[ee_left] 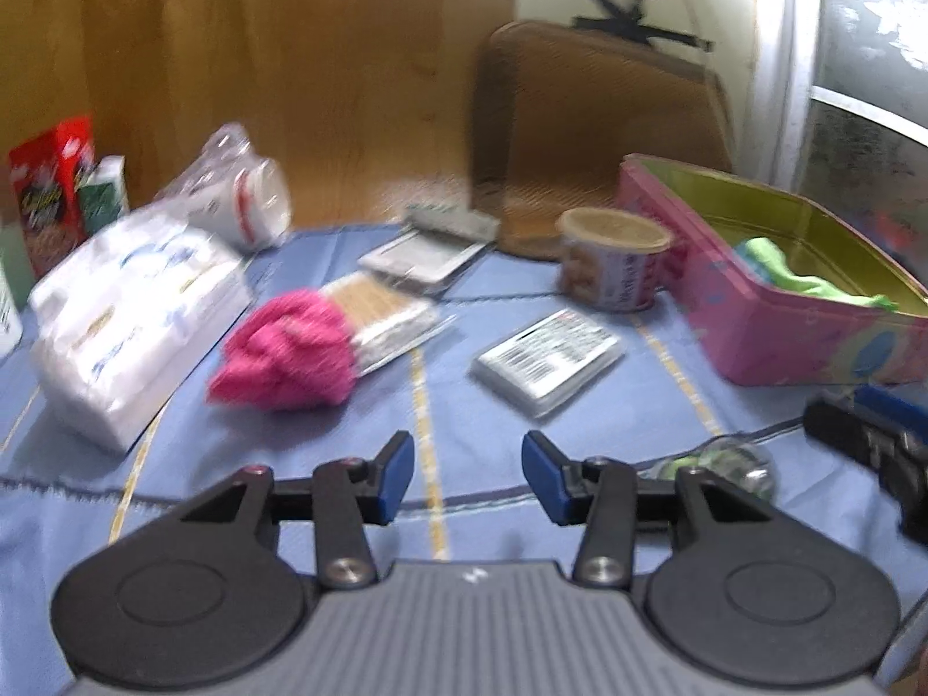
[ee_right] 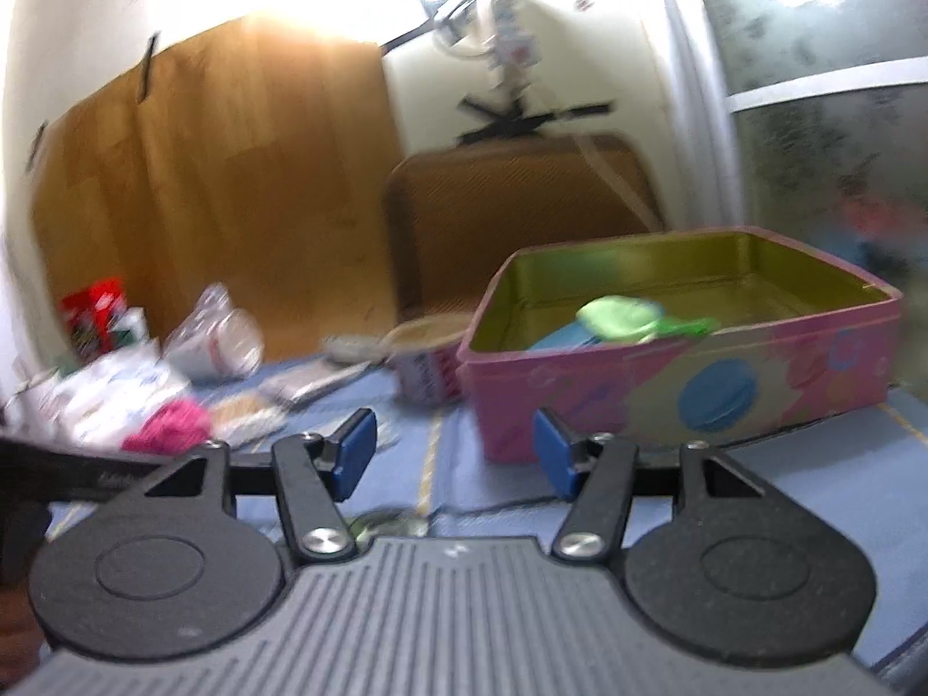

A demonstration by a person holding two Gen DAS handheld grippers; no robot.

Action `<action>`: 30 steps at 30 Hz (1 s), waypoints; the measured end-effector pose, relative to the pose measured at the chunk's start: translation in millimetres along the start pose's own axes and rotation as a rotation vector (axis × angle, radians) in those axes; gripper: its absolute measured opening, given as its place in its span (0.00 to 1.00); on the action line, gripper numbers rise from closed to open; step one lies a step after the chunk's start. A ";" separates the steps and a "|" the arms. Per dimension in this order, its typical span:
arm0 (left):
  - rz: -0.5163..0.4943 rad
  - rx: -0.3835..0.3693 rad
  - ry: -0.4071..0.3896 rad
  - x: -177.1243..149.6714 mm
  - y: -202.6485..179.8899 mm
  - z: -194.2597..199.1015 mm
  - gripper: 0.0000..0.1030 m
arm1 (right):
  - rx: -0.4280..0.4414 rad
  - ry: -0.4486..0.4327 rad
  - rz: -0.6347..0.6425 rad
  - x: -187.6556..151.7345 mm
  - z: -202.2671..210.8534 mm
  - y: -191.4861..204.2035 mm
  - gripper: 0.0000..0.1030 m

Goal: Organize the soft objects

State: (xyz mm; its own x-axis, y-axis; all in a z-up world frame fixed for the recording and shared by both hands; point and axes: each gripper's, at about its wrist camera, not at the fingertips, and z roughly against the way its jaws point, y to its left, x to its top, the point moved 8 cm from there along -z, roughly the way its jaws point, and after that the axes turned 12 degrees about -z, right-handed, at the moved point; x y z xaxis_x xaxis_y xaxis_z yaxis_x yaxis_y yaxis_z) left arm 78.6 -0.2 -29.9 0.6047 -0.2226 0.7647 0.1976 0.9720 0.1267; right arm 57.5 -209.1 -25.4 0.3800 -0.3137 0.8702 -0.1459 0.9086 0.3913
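A crumpled pink cloth [ee_left: 287,351] is seen lying on the blue tablecloth [ee_left: 481,423], left of centre and well ahead of the left gripper [ee_left: 468,475], whose blue-padded jaws are held apart with nothing between them. The cloth's right side is touching a clear packet of cotton swabs [ee_left: 385,313]. To the left of the cloth a white plastic-wrapped pack [ee_left: 136,319] is set, and behind that a clear bag of white cups [ee_left: 243,197] and a red carton [ee_left: 52,185] are placed against the wooden board [ee_left: 261,75]. To the right of the cloth a flat white packet with a barcode [ee_left: 548,362] is laid, and farther back a small lidded tub [ee_left: 612,258] is standing just beside the open pink tin [ee_left: 806,336] at the right. Inside the tin a green cloth [ee_right: 638,319] is seen resting over something blue, which is too blurred to be named. The right gripper [ee_right: 455,452] is held near the tin's front wall, its jaws spread wide and empty. In the left wrist view part of the right gripper is visible at the right edge.
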 end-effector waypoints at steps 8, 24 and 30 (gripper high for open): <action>0.094 0.000 0.044 -20.1 31.8 -8.3 0.41 | 0.067 0.132 0.212 -26.7 -16.8 31.5 0.83; 0.100 -0.080 0.043 -17.8 23.5 -9.4 0.42 | 0.160 0.344 0.216 -60.1 -29.3 52.7 0.53; 0.139 -0.175 0.068 -17.6 16.0 -5.5 0.46 | 0.153 0.255 0.347 -57.9 -28.3 60.4 0.72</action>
State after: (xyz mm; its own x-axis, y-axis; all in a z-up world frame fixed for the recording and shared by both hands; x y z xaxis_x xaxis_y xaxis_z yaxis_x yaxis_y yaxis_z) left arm 75.4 18.9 -44.8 0.6846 -0.0981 0.7223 0.2361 0.9673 -0.0924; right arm 52.6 -128.3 -60.7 0.4947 0.0978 0.8636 -0.4302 0.8909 0.1455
